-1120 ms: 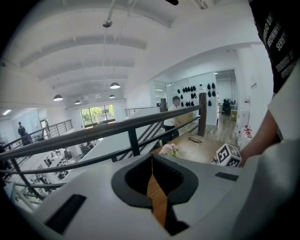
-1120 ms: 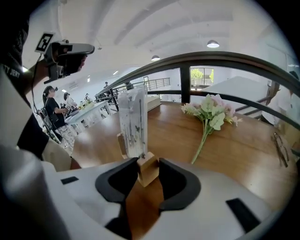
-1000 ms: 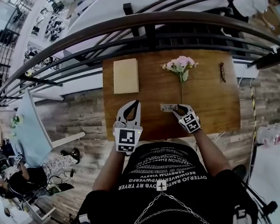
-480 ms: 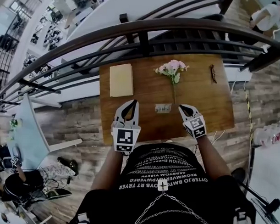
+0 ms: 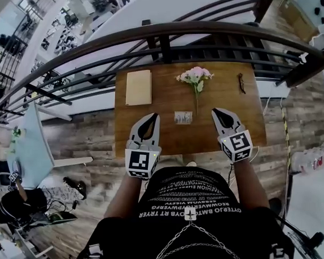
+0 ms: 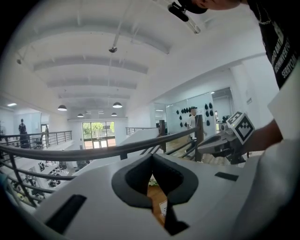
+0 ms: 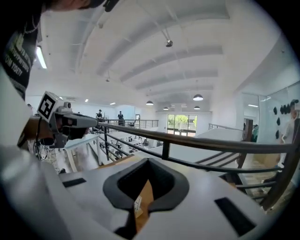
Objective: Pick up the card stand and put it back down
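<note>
The card stand, a small pale holder with a printed card, stands on the wooden table just below the flower stem. My left gripper hovers to its left and is shut with nothing in it. To the stand's right, my right gripper is also shut and empty, clear of the stand. In the left gripper view the jaws meet at the tips, and the card stand shows through the gap below. The right gripper view shows its jaws closed too, with the table beneath.
A cream notebook lies at the table's back left. A bunch of pink flowers sits at the back middle, and a pair of glasses at the back right. A dark metal railing runs along the far side.
My right gripper has left the card stand, drawn back right towards the person and shut. The stand stays on the table. The left gripper has barely moved.
</note>
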Available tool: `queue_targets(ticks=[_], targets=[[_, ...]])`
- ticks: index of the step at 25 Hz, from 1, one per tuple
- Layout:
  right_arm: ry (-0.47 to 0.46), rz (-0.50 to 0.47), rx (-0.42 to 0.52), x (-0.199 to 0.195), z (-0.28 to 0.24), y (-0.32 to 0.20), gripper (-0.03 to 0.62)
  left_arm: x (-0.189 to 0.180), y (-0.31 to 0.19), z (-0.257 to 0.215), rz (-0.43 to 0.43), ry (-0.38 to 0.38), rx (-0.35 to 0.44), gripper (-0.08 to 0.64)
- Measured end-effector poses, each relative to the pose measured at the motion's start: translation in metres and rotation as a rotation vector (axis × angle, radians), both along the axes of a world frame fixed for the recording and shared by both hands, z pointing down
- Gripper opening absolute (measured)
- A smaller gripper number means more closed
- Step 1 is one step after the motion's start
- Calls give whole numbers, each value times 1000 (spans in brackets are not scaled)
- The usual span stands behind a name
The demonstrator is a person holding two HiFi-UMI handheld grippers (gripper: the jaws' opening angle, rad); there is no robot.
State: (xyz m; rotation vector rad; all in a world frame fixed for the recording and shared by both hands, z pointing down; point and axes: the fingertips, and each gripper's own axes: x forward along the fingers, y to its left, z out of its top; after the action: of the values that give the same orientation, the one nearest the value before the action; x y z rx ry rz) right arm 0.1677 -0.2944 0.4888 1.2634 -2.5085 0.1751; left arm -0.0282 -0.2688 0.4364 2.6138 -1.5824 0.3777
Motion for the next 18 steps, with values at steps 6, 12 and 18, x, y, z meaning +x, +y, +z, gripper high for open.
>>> queue_targets(ticks=[6, 12, 18], targets=[[-45, -15, 42, 5, -33, 29, 14, 13, 26, -16, 18, -95, 35, 28], [-60, -9, 44, 11, -33, 40, 14, 17, 34, -23, 9, -151, 51, 28], [-72, 8, 31, 17, -31, 41, 14, 29, 31, -26, 38, -181, 51, 29]])
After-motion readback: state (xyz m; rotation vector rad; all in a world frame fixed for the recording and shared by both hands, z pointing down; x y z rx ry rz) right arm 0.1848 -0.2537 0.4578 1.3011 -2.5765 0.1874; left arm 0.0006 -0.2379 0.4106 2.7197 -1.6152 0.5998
